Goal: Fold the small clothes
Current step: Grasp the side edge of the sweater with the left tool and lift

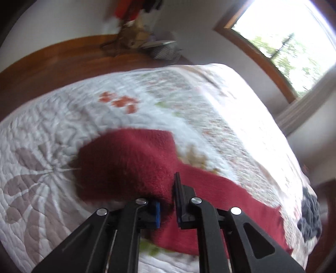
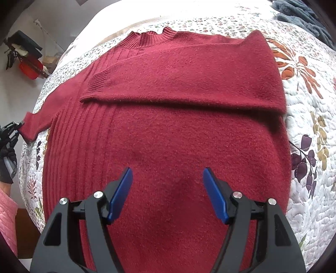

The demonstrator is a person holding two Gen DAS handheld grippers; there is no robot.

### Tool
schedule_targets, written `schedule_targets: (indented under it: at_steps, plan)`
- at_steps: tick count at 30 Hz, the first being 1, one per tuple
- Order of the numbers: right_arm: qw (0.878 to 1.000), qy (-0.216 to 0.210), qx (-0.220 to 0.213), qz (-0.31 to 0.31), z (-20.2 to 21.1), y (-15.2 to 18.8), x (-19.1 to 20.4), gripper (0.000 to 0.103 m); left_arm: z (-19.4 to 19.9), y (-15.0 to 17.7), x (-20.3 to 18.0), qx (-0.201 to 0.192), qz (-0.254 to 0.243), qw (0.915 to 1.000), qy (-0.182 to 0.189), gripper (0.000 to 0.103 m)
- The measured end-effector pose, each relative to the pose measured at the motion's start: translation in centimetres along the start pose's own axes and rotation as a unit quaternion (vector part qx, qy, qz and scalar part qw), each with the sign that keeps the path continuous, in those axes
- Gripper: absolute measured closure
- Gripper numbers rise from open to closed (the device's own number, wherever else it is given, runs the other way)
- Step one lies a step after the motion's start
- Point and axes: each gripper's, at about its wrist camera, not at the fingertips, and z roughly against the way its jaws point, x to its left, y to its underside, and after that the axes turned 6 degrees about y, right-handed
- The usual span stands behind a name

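A dark red knit sweater [image 2: 168, 130] lies flat on the quilted bedspread [image 2: 310, 147], collar at the far side. One sleeve [image 2: 178, 84] is folded across the chest. The other sleeve [image 2: 40, 121] stretches out to the left, and its cuff end sits in my left gripper [image 2: 15, 126]. The blurred left wrist view shows the left gripper [image 1: 168, 201] shut on red sleeve cloth [image 1: 126, 163], lifted a little off the quilt. My right gripper [image 2: 168, 187] hangs open over the sweater's lower body, with nothing between its blue pads [image 2: 121, 195].
A dark blue-grey garment [image 2: 302, 12] lies at the bed's far right corner, also seen as a heap [image 1: 310, 216]. Beyond the bed are a wooden floor [image 1: 63, 61], a basket [image 1: 163, 50] and a window [image 1: 289, 42]. A gloved hand [image 2: 7, 159] and pink sleeve [image 2: 6, 216] show at left.
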Motion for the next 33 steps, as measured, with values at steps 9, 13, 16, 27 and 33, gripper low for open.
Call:
schedule_targets:
  at_steps: [9, 13, 16, 27, 33]
  plan:
    - [1.0, -0.007, -0.015, -0.015, 1.3, 0.1, -1.4, 0.034, 0.2, 2.8, -11.4, 0.019, -0.091, 0.9923, 0.081, 0.093]
    - [0.999, -0.013, -0.02, -0.021, 1.7, 0.1, -1.9, 0.034, -0.4, 5.0, -16.0, 0.031, -0.116, 0.9864, 0.113, 0.093]
    - [0.999, -0.017, -0.024, -0.021, 1.8, 0.2, -2.1, 0.034, -1.0, 6.8, -19.0, 0.043, -0.124, 0.9821, 0.135, 0.093]
    - [0.999, -0.025, -0.027, -0.031, 1.8, 0.6, -3.6, 0.034, -4.2, 14.2, -26.9, 0.097, -0.151, 0.9676, 0.177, 0.093]
    - [0.999, -0.028, -0.019, -0.037, 1.0, 0.9, -3.8, 0.034, -7.9, 18.2, -26.1, 0.152, -0.151, 0.9649, 0.151, 0.093]
